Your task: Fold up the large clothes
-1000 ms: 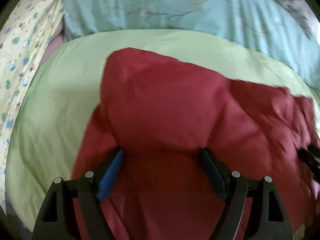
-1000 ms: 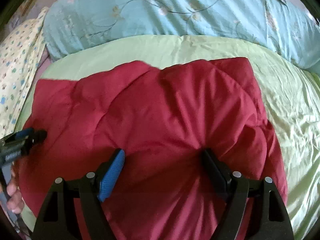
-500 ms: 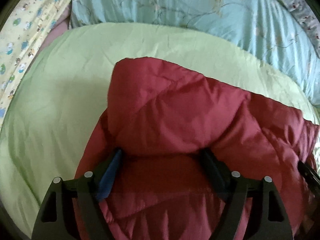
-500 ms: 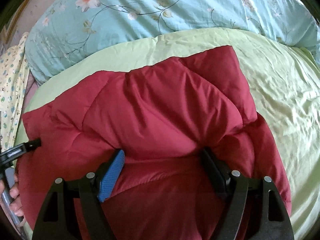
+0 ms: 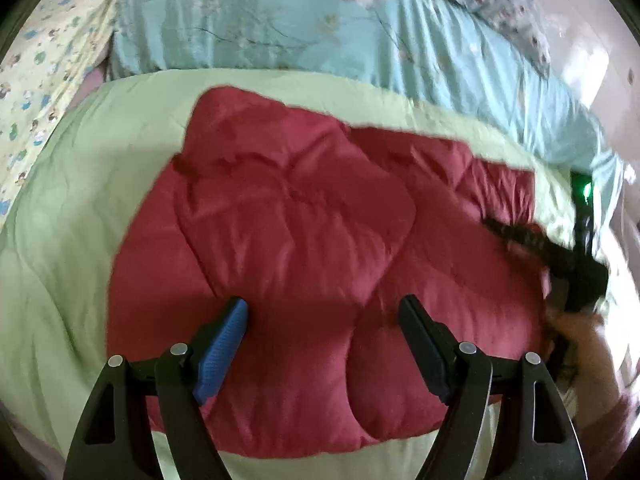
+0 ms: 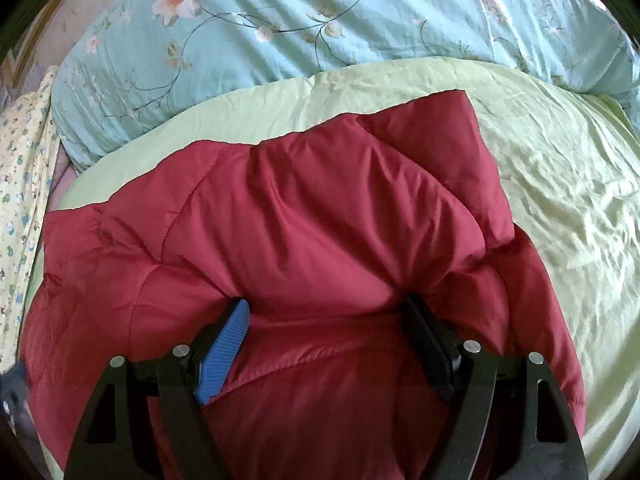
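Bed: a pale green quilt (image 6: pixel 560 168), smooth and lightly creased, spreads under everything; a teal floral pillow (image 6: pixel 320 12) lies beyond both hand-held grippers.
Garment: a dark red padded jacket (image 6: pixel 320 216), quilted in puffy stitched panels with a slick sheen, lies in a partly folded heap on the green quilt, directly ahead of and beneath both tools.
Right hand-held gripper (image 6: pixel 326 322): jaws wide, and a thick upper fold of the jacket bulges over both tips; whether the pads are pinching it cannot be told.
Left hand-held gripper (image 5: pixel 323 316): jaws spread and released, poised over the near rounded edge of the jacket with nothing clamped.
Risk: the fill looks springy and the shell slippery, so a folded layer will likely puff open or slide off if it is pressed too little.
Risk: a shallow bite may catch only the outer shell, dragging the heap askew across the quilt.
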Motion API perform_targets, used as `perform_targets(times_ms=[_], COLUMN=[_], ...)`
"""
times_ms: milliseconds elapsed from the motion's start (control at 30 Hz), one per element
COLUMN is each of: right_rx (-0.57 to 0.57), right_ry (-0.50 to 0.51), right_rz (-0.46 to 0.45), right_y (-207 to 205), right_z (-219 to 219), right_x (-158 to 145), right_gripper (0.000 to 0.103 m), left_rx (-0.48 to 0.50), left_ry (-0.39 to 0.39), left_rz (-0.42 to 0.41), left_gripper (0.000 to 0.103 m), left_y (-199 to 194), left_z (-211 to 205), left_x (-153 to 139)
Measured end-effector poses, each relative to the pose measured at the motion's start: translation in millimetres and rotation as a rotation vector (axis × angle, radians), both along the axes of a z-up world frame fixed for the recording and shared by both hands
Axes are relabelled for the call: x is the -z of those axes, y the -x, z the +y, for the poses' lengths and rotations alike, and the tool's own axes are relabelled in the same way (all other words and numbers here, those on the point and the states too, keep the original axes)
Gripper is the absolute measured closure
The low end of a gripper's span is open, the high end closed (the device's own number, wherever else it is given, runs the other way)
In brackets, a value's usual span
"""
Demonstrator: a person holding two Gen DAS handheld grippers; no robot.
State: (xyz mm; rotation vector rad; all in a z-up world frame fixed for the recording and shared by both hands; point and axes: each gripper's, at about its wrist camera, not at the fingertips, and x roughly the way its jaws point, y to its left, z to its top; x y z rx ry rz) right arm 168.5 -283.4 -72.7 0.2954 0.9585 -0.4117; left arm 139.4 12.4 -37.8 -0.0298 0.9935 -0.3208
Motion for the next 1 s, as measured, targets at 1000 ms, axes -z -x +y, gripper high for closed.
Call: perform_targets(times_ms=[1000], right_rx=[-0.166], right_ry=[0.083], right_rz=[0.013], right_y=[88.1], right_z=[72.6], right_x=[-6.8], right_gripper=[0.019], left_rx=[0.008], left_ry=[-0.125], left_rz=[-0.030], left_gripper=[0.018], left_y=[10.3], left_z=[-7.5], left_x=[22.5])
